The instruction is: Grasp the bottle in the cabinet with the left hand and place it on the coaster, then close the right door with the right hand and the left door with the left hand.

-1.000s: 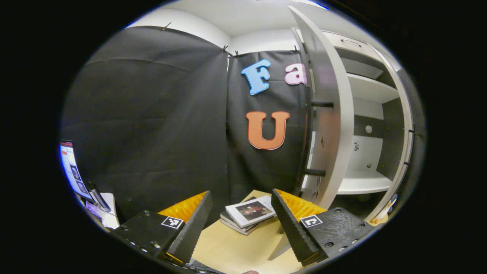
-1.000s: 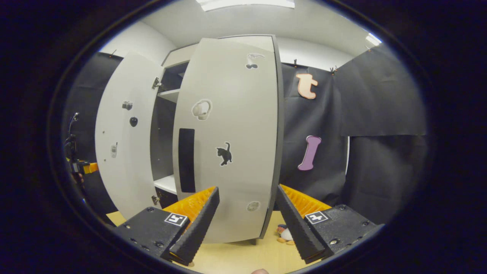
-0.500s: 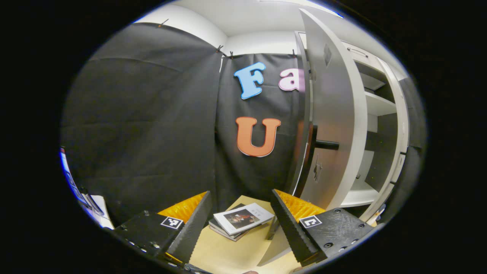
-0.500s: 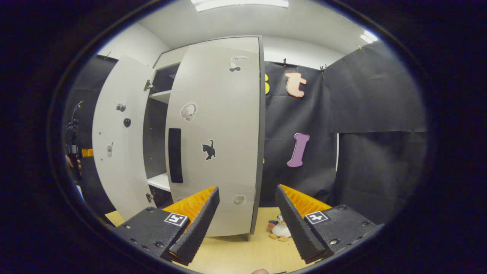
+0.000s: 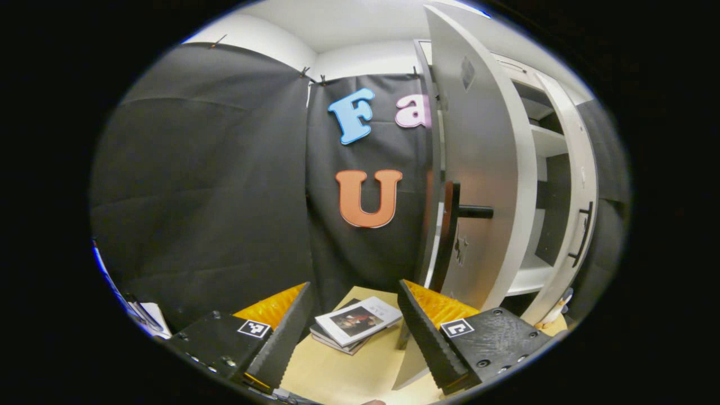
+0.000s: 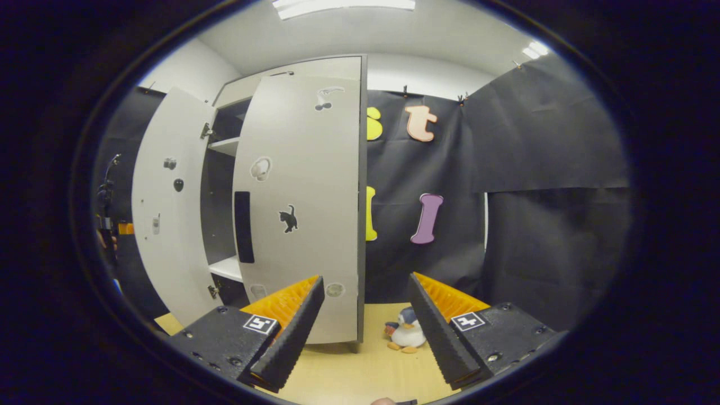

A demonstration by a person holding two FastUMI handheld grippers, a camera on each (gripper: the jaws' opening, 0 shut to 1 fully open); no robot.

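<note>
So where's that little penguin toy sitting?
In the right gripper view, the penguin toy sits on the wooden table, just right of the cabinet's right door.

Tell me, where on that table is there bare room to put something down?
Bare tabletop lies in front of the stacked books, between them and the left gripper. Another free patch lies before the right door, left of the toy penguin. The back edge is crowded.

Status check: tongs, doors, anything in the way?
Left tongs open, empty. Right tongs open, empty. Right door nearly shut, left door partly open. Books and a penguin toy on the table, clear of both doors.
</note>
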